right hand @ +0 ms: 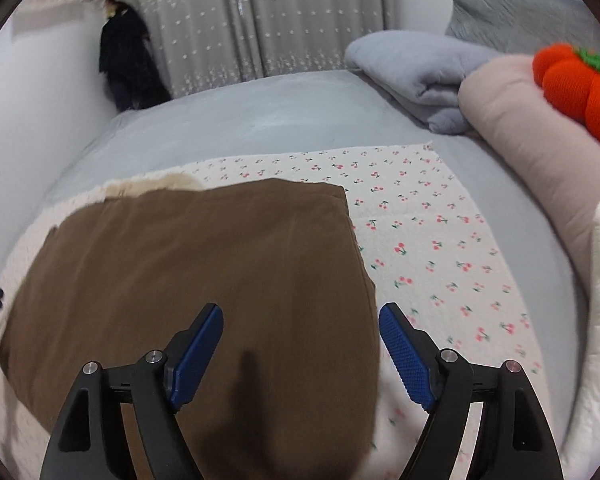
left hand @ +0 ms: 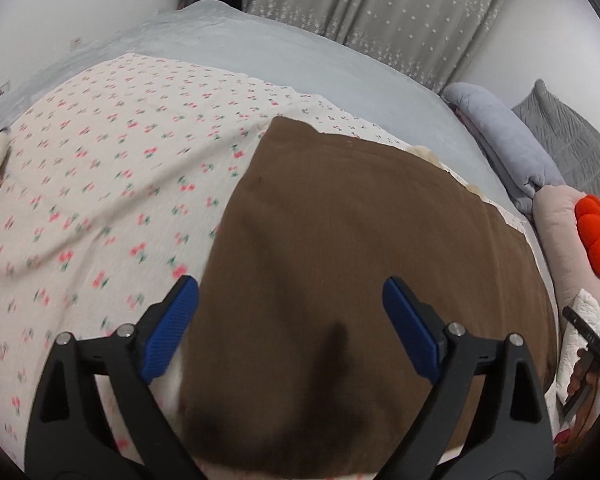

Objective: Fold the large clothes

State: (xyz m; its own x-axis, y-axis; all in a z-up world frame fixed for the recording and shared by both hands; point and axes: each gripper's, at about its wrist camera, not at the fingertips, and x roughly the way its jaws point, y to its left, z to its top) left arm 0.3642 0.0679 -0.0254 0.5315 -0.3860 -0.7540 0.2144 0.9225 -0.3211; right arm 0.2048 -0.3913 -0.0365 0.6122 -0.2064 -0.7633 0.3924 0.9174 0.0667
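Both the left gripper (left hand: 290, 332) and right gripper (right hand: 300, 356) hung spread and empty over the brown garment (left hand: 360, 260), so its unpinned, puffy fold risked springing open near the cherry-print sheet's (left hand: 100, 184) edge.

Showing plain brown on the folded garment (left hand: 360, 260), with cream fleece peeking at its far edge. Lying beneath, a white cloth (left hand: 100, 184) printed with small red cherries and green leaves. Spreading pale blue-grey, the bed sheet (right hand: 268, 112). Hanging grey, sprinkled with white stars, the curtain (right hand: 260, 20). Glowing orange with a green top, the pumpkin cushion (right hand: 580, 84).
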